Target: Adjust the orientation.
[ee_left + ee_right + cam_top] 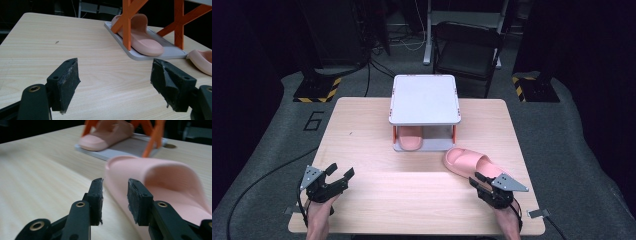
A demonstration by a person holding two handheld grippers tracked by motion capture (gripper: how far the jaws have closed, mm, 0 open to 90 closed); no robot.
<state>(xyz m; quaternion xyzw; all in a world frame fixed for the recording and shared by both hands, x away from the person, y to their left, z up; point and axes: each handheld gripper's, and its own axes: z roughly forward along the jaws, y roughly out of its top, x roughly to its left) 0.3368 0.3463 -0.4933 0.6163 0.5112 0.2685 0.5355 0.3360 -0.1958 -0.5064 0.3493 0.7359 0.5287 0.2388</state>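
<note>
A pink slipper [467, 161] [160, 177] lies on the wooden table [377, 150], just right of the middle. Its mate [410, 140] [142, 37] [105, 135] sits on the bottom tray of a small white rack with orange legs [424, 100] [172, 51]. My right gripper [476, 178] [115, 185] is at the loose slipper's near end, with the slipper's rim between its narrowly parted jaws. A sliver of table shows beside the left pad. My left gripper [341, 171] [115, 75] stands wide open over bare table at the front left, holding nothing.
Behind the table stand a dark folding chair [467, 47] and two black posts on yellow-striped bases [317, 90] [532, 90]. A cable [257, 185] trails across the grey floor at the left. The table's front edge lies just behind both hands.
</note>
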